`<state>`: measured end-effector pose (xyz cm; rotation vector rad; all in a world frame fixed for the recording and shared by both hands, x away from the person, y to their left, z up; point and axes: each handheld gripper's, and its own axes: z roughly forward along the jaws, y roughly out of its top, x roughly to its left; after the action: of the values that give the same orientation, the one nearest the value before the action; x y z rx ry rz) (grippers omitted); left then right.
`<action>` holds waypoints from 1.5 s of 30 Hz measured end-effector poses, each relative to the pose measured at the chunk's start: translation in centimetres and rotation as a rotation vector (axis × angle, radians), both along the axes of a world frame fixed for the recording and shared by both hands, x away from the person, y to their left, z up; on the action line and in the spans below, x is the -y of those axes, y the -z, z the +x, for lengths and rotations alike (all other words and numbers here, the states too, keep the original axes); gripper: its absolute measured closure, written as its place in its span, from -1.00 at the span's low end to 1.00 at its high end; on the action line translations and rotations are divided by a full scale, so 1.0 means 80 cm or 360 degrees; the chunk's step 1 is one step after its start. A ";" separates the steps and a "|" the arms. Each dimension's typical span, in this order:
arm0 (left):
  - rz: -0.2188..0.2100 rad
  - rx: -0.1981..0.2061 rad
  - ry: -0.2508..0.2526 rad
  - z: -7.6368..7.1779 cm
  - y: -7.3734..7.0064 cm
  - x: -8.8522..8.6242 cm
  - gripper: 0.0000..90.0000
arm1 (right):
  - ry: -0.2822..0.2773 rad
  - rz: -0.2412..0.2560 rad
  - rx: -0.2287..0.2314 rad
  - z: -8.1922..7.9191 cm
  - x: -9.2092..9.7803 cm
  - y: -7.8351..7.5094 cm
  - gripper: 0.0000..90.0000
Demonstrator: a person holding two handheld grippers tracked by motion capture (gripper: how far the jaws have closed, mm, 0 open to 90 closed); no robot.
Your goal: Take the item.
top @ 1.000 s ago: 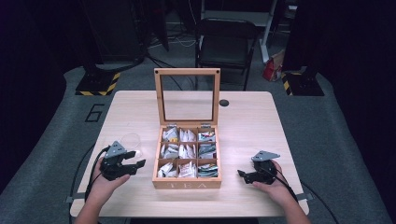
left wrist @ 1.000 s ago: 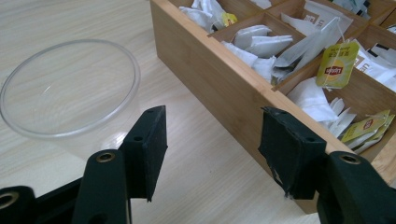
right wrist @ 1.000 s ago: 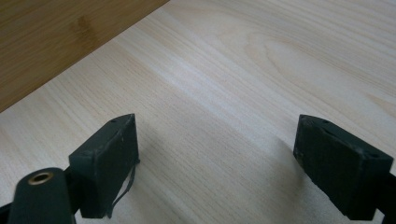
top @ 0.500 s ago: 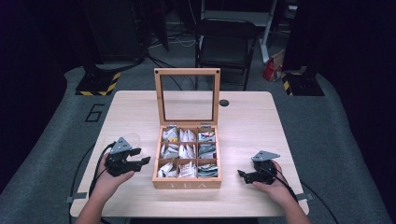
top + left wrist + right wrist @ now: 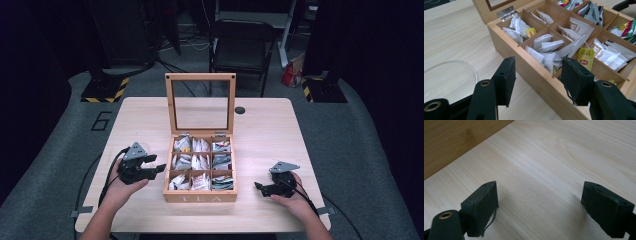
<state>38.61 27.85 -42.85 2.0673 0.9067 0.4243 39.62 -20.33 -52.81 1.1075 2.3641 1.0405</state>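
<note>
Reading from my left:
Bench edge, left: bare bench beyond my left tongs, room to swing.
Left tongs: spread wide, empty, hovering at the tea box left wall, one pad over the tea bags.
Tea box: mid-bench, lid upright.
Right tongs: my right tongs gape wide, empty, low over bare wood.
Bench edge, right: open boards.

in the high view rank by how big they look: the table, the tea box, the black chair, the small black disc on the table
1. table
2. and 3. tea box with its raised lid, and black chair: look alike in size, and the chair stands farther from the camera, so no ranking
4. small black disc
</note>
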 end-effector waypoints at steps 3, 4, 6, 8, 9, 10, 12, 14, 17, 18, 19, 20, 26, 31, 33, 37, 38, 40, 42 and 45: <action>0.0010 0.0010 0.0015 0.002 -0.004 0.004 0.03 | 0.0000 0.0000 0.0000 0.000 0.000 0.000 -0.70; 0.0002 0.0015 0.0016 0.002 -0.005 0.006 0.03 | 0.0000 0.0000 0.0000 0.000 0.000 0.000 -0.70; 0.0008 0.0025 0.0020 0.004 -0.007 0.008 0.03 | 0.0000 0.0000 0.0000 0.000 0.000 0.000 -0.70; 0.0000 0.0029 0.0028 0.005 -0.010 0.010 0.03 | 0.0000 0.0000 0.0001 0.000 0.000 0.000 -0.70; 0.0009 0.0030 0.0034 0.005 -0.011 0.010 0.04 | 0.0000 0.0000 0.0001 0.000 0.000 0.000 -0.70; 0.0003 0.0036 0.0031 0.005 -0.012 0.012 0.04 | 0.0000 0.0000 0.0001 0.000 0.000 0.000 -0.70; 0.0017 0.0037 0.0045 0.006 -0.015 0.013 0.05 | 0.0000 0.0000 0.0000 0.000 0.000 0.000 -0.70; 0.0017 0.0044 0.0058 0.007 -0.017 0.015 0.05 | 0.0000 0.0000 0.0000 0.000 0.000 0.000 -0.70; 0.0020 0.0059 0.0070 0.007 -0.020 0.018 0.08 | 0.0000 0.0000 0.0001 0.000 0.000 0.000 -0.70; 0.0023 0.0055 0.0077 0.008 -0.021 0.020 0.09 | 0.0000 0.0000 0.0000 0.000 0.000 0.000 -0.70; 0.0030 0.0062 0.0079 0.008 -0.021 0.020 0.09 | 0.0000 0.0000 0.0001 0.000 0.000 0.000 -0.70; 0.0028 0.0062 0.0084 0.008 -0.021 0.022 0.10 | 0.0000 0.0000 0.0001 0.000 0.000 0.000 -0.70; 0.0022 0.0058 0.0116 0.010 -0.022 0.030 0.13 | 0.0000 0.0000 0.0001 0.000 0.000 0.000 -0.70; 0.0015 0.0056 0.0134 0.009 -0.023 0.037 0.16 | 0.0000 0.0000 0.0001 0.000 0.000 0.000 -0.70; 0.0013 0.0057 0.0150 0.010 -0.023 0.041 0.17 | 0.0000 0.0000 0.0001 0.000 0.000 0.000 -0.70; 0.0013 0.0048 0.0168 0.010 -0.021 0.046 0.20 | 0.0000 0.0000 0.0001 0.000 0.000 0.000 -0.70; 0.0011 0.0053 0.0173 0.010 -0.020 0.048 0.20 | 0.0000 0.0000 0.0001 0.000 0.000 0.000 -0.70; 0.0012 0.0048 0.0181 0.010 -0.020 0.050 0.22 | 0.0000 0.0000 0.0000 0.000 0.000 0.000 -0.70; 0.0016 0.0040 0.0190 0.011 -0.019 0.052 0.25 | -0.0001 0.0000 0.0001 0.000 0.000 0.000 -0.70; 0.0013 0.0027 0.0196 0.012 -0.017 0.054 0.28 | -0.0001 0.0000 0.0001 0.000 0.000 0.000 -0.70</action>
<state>39.56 23.54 -41.47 2.1109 0.7638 0.3797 39.63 -20.34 -52.81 1.1068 2.3641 1.0407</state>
